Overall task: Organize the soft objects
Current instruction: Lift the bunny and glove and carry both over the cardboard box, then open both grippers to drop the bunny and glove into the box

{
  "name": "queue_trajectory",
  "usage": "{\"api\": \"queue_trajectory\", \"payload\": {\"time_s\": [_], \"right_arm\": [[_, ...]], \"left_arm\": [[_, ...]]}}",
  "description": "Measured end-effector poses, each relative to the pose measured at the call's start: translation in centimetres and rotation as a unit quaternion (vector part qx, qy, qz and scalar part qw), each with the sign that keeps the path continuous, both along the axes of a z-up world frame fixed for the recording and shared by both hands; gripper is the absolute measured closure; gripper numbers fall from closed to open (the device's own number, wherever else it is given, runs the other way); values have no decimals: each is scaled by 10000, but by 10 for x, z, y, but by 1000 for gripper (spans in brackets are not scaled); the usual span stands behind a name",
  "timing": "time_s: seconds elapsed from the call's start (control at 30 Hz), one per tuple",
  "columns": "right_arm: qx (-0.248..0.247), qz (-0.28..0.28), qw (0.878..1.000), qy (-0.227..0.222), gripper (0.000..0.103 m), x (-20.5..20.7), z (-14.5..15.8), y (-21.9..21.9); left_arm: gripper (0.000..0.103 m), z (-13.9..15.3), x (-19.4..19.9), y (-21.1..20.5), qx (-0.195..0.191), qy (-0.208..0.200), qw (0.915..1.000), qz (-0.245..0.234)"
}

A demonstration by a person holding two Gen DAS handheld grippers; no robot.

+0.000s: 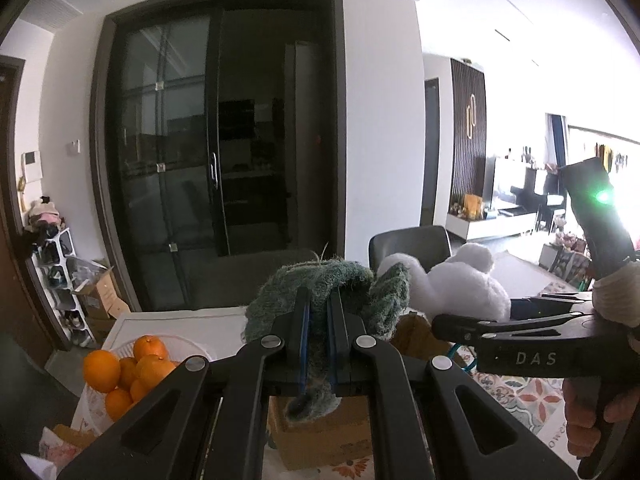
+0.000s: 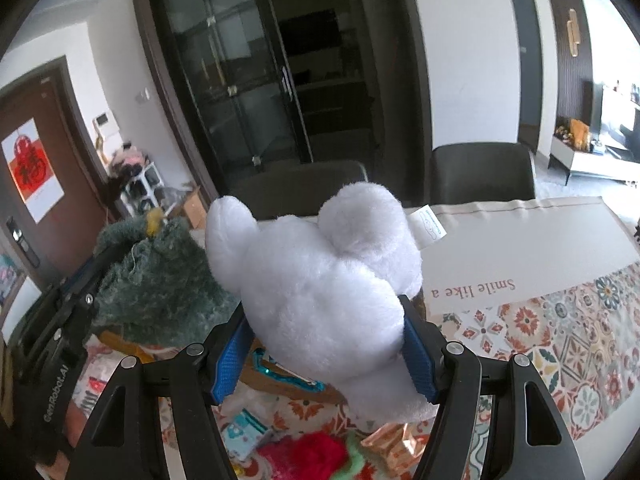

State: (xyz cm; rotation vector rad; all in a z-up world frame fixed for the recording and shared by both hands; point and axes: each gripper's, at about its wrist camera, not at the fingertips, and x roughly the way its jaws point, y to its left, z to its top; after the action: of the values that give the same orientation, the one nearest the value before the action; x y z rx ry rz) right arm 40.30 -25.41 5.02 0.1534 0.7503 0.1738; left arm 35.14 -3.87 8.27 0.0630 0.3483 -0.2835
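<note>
Left tongs [image 1: 318, 318] pinch shaggy green plush [image 1: 320, 284] — right tongs [image 2: 323, 354] clamp fluffy white plush [image 2: 320, 280].

The right gripper [image 1: 440, 326] carries the letters "DAS" in pale print on its black body. The left gripper [image 2: 86, 268] reads "GenRobot.AI" along its side. Upside down on the tablecloth [image 2: 520, 256] are the words "Smile like a". The red sign on the door poster [image 2: 32, 168] is too blurred to read.
</note>
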Motion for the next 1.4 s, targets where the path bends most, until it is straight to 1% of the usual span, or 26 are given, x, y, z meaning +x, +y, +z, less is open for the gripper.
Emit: {"api": "queue_trajectory", "payload": {"time_s": [0.23, 0.37, 0.5, 0.6, 0.67, 0.77, 0.9, 0.93, 0.97, 1.0, 1.03, 1.07, 1.1, 1.17, 1.3, 1.33, 1.4], "right_arm": [[-70, 175, 9985, 515, 34, 40, -27, 2], [-160, 326, 9967, 723, 34, 60, -44, 2], [-119, 473, 9937, 1012, 34, 79, -64, 0], [-110, 577, 9905, 1246, 34, 89, -81, -1], [-160, 585, 9893, 1325, 34, 92, -89, 0], [-93, 612, 9867, 1504, 33, 96, -100, -1], [-184, 623, 9847, 1617, 32, 100, -110, 0], [-231, 641, 9843, 1629, 32, 101, -112, 0], [-369, 658, 9843, 1594, 31, 100, -112, 3], [-447, 673, 9833, 1630, 30, 101, -112, 4], [-457, 698, 9824, 1674, 28, 101, -113, 5], [-480, 743, 9820, 1670, 25, 101, -112, 5], [-492, 764, 9819, 1662, 23, 100, -111, 6], [-457, 809, 9820, 1645, 19, 99, -108, 6], [-425, 784, 9830, 1603, 19, 95, -100, 6], [-431, 773, 9835, 1577, 19, 94, -98, 7], [-551, 701, 9850, 1477, 19, 90, -92, 9]], "left_arm": [[94, -18, 41, -9, 119, 449, 9989, -96], [94, -35, 59, -13, 217, 699, 9972, -128], [94, -51, 74, -17, 269, 1009, 9943, -192], [93, -62, 81, -20, 301, 1206, 9920, -229], [93, -69, 86, -23, 313, 1344, 9901, -273], [93, -80, 89, -25, 363, 1493, 9877, -302], [92, -89, 90, -25, 391, 1678, 9844, -344], [91, -90, 91, -25, 398, 1712, 9838, -350], [86, -92, 93, -25, 420, 1756, 9829, -361], [74, -93, 94, -24, 438, 1797, 9820, -372], [66, -94, 94, -25, 439, 1832, 9813, -389], [52, -94, 95, -23, 434, 1861, 9809, -361], [48, -95, 96, -21, 437, 1869, 9809, -314], [45, -93, 93, -19, 429, 1806, 9824, -231], [32, -84, 88, -15, 482, 1759, 9832, -68], [31, -82, 86, -14, 514, 1719, 9838, -1], [26, -79, 82, -12, 561, 1663, 9844, 131]]}}
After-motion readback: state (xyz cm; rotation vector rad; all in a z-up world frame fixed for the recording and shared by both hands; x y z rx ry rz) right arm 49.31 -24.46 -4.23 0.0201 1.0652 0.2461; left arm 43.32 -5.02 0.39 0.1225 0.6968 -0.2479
